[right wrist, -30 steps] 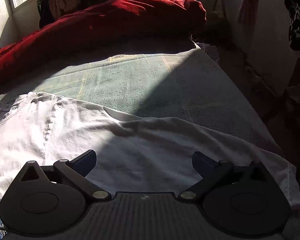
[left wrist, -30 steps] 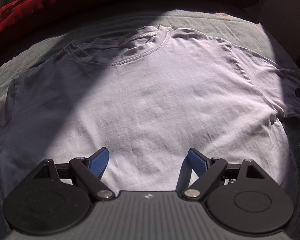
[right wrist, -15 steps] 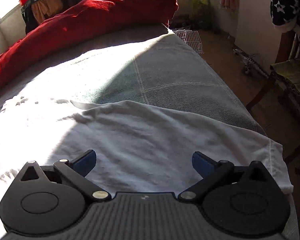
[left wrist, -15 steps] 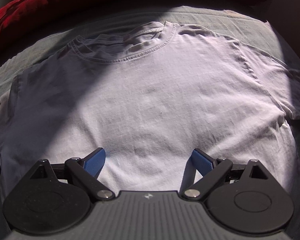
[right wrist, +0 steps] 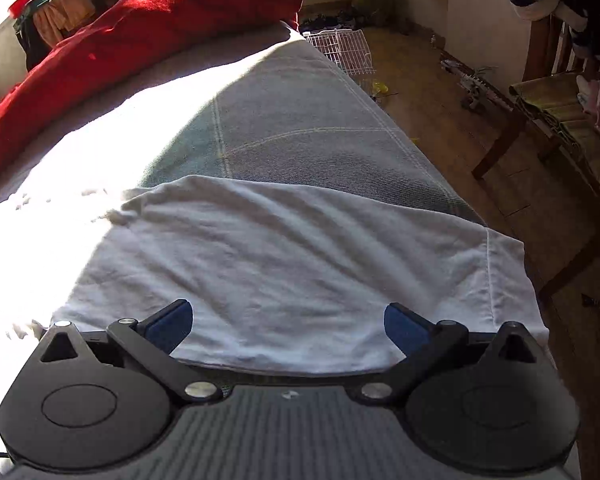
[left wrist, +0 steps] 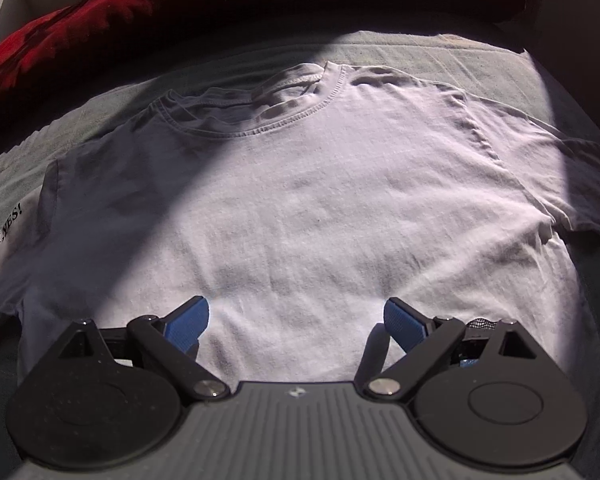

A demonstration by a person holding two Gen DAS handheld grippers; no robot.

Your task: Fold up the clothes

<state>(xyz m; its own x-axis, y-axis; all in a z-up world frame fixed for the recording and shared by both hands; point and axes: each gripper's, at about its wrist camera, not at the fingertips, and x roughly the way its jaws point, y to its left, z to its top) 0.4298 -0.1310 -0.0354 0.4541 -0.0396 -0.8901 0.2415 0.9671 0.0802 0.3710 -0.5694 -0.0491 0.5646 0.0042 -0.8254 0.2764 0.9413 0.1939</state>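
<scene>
The left gripper (left wrist: 296, 314) hangs over the white T-shirt (left wrist: 320, 208), its jaws just widened and gripping nothing. The shirt lies flat on the grey-green bed cover (right wrist: 300, 132). The right gripper (right wrist: 288, 318) gapes wide above the shirt's sleeve (right wrist: 300, 264).

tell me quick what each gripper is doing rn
left gripper: open, holding nothing, jaws have just been opening over the white shirt.
right gripper: open, holding nothing, over the shirt's sleeve.
</scene>
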